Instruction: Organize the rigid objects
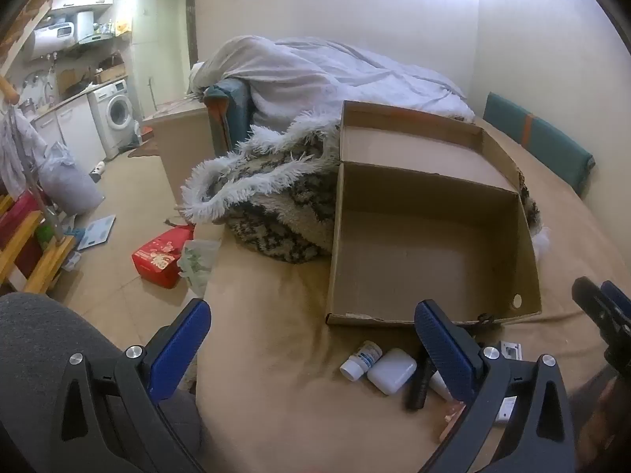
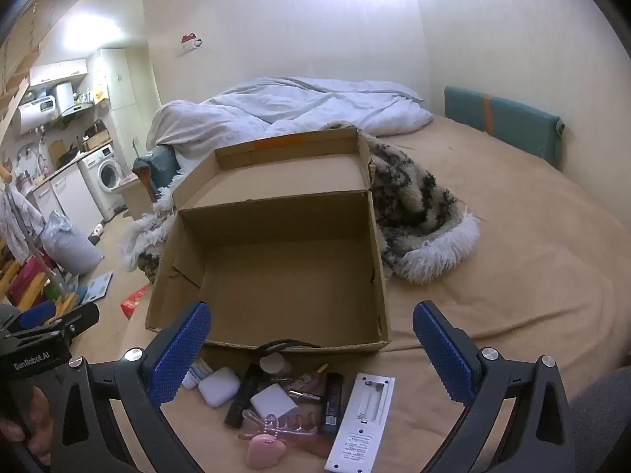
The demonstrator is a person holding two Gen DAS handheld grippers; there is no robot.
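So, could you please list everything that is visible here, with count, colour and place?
cardboard box: one, brown, open and empty, on the bed
small bottle: one, white with blue label, lying before the box
earbud case: one, white, beside the bottle
remote control: one, white, face down, rightmost of the pile
hair claw clip: one, translucent pink, near edge of pile
heart charm: one, pink, on a bead chain
black stick-shaped items: at least two, in the pile
shaggy blanket: one, cream and black, behind the box
duvet: one, pale blue, far end of bed
washing machine: one, white, kitchen corner
left claw: open, holds nothing
right claw: open, holds nothing
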